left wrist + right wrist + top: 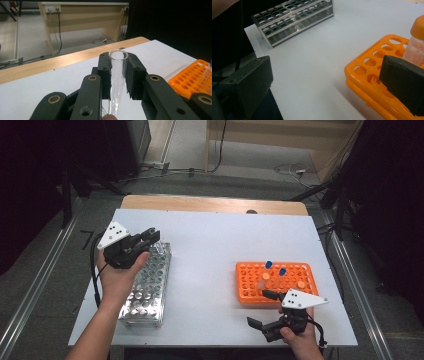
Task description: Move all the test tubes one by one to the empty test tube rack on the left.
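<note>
My left gripper (pixel 150 237) hangs over the far end of a steel test-tube rack (pixel 147 290) at the table's left. It is shut on a clear glass test tube (pixel 117 75), whose open rim sticks out past the black pads (pixel 132 75). An orange rack (pixel 276 281) at the right holds blue-capped tubes (pixel 269 264) and orange-capped tubes (pixel 265 276). My right gripper (pixel 262 309) rests low at the near right, open, with one jaw beside the orange rack (pixel 372 75) and nothing between the jaws. An orange-capped tube (pixel 415 42) stands in that rack behind the right jaw.
The white table top (pixel 210 250) has a wooden strip (pixel 215 204) along its far edge. The steel rack (pixel 292 21) lies across the table from the right gripper. Cables (pixel 295 170) trail on the floor beyond, and metal rails (pixel 35 290) run along both sides.
</note>
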`<state>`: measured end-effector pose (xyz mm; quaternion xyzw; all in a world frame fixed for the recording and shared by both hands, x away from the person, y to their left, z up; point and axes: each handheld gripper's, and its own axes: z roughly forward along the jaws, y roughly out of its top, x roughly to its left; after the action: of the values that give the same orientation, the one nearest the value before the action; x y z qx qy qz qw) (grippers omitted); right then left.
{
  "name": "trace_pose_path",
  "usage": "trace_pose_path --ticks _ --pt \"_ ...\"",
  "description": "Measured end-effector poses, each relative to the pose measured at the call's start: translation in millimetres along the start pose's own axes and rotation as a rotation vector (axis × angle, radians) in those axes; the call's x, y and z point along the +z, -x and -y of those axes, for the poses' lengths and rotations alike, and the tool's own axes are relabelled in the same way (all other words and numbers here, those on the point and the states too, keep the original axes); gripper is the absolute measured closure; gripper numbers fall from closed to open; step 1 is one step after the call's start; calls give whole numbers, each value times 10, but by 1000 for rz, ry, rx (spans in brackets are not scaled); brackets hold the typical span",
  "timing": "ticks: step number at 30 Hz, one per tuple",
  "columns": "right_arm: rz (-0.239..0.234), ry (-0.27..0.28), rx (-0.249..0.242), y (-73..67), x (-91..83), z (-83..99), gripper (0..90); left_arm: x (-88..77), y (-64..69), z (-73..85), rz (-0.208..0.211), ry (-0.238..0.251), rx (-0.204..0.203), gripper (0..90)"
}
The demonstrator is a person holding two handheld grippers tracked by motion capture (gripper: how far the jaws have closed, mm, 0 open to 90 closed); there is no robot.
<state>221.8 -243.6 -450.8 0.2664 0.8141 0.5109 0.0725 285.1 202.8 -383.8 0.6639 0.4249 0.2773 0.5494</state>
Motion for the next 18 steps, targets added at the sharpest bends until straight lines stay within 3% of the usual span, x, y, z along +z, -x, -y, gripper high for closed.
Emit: trace_pose_path --ticks 18 --pt "4 -5 1 10 11 10 0 185 -141 124 -42 -33 -23 760"
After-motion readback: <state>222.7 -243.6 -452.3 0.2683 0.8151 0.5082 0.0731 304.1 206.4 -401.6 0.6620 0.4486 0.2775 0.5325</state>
